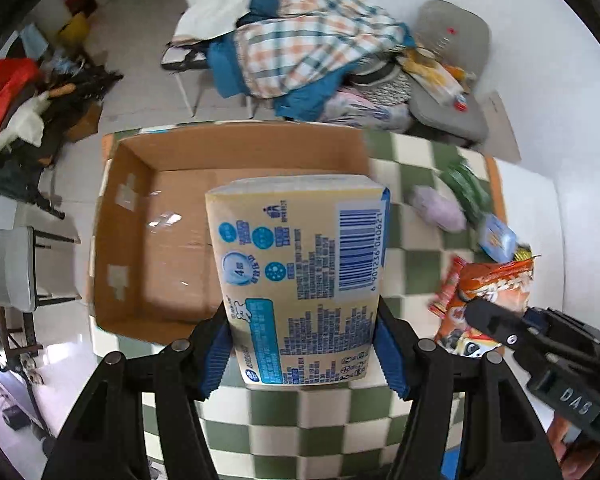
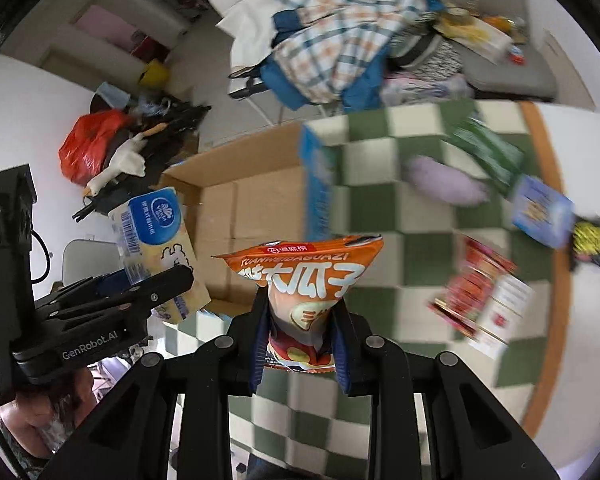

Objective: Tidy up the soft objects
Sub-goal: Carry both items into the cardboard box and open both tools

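Left gripper (image 1: 304,354): jaws partway apart, blue pads clamped on both sides of a cream tissue pack (image 1: 300,272), which is held up in the air with its barcode side facing the camera.
Right gripper (image 2: 300,344): jaws drawn close together, pinching the lower end of an orange snack bag (image 2: 304,276), which stands up out of the grip with its printed top uppermost.
Cardboard box (image 1: 148,216): open-topped, on the tabletop, beyond and below the tissue pack; its brown floor shows bare with patches of tape on one wall.
Tabletop (image 1: 404,248): round, covered in a green-and-white checked cloth.
Still lying on the cloth: a lilac soft roll (image 1: 438,210), a green packet (image 1: 466,188) just beside it, a blue pack (image 1: 498,238) near the edge, and a red-and-white packet (image 2: 484,300), all blurred.
Room: pale floor; a chair heaped with checked and blue clothes (image 1: 304,48) beyond the tabletop; a grey seat (image 1: 448,76) with oddments to its right; a red bag (image 1: 4,92) and a white plush goose (image 1: 20,124) among dark clutter on the left.
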### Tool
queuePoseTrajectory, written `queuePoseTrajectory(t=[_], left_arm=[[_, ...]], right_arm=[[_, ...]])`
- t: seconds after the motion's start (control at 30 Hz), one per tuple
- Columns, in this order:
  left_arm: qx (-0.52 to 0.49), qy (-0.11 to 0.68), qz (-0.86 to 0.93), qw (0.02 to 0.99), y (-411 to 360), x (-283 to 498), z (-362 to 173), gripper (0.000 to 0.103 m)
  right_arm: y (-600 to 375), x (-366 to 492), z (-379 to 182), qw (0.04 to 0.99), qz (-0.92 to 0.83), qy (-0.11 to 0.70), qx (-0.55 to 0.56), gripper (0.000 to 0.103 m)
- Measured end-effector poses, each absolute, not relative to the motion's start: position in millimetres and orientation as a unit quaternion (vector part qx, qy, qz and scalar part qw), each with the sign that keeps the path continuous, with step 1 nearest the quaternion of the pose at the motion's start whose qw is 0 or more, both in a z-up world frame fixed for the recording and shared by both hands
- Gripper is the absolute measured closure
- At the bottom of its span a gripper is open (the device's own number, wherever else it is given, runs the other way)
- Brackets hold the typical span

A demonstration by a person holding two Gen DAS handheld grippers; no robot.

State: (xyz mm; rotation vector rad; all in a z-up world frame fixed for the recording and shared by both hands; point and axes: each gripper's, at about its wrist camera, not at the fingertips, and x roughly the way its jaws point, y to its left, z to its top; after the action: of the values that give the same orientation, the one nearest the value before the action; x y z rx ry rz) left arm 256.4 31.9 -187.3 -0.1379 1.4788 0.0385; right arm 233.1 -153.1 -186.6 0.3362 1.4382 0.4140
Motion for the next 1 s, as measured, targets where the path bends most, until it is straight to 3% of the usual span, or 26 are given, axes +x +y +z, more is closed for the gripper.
queuePoseTrajectory(t=[0.37,0.63,0.93,1.0], left_arm=[[-0.128,0.730,-0.008,0.672,165,324,-289,0.043],[-0.151,0.762,-0.052,0.628,178,353,-348,0.042],[-0.126,0.773,-0.073,0.618,171,369,-364,0.041],[-0.122,0.774,-0.067,0.618,173,367,-360,0.041]], right_arm=[[0,324,-278,0.696,0.159,0.688,0.129,0.074],[42,361,-343,0.683,0.137,0.709,0.110,0.073],[43,380,-377,0.673,0.128,0.721,0.106,0.072],[42,379,-378,0.669,0.126,0.725,0.105,0.066]])
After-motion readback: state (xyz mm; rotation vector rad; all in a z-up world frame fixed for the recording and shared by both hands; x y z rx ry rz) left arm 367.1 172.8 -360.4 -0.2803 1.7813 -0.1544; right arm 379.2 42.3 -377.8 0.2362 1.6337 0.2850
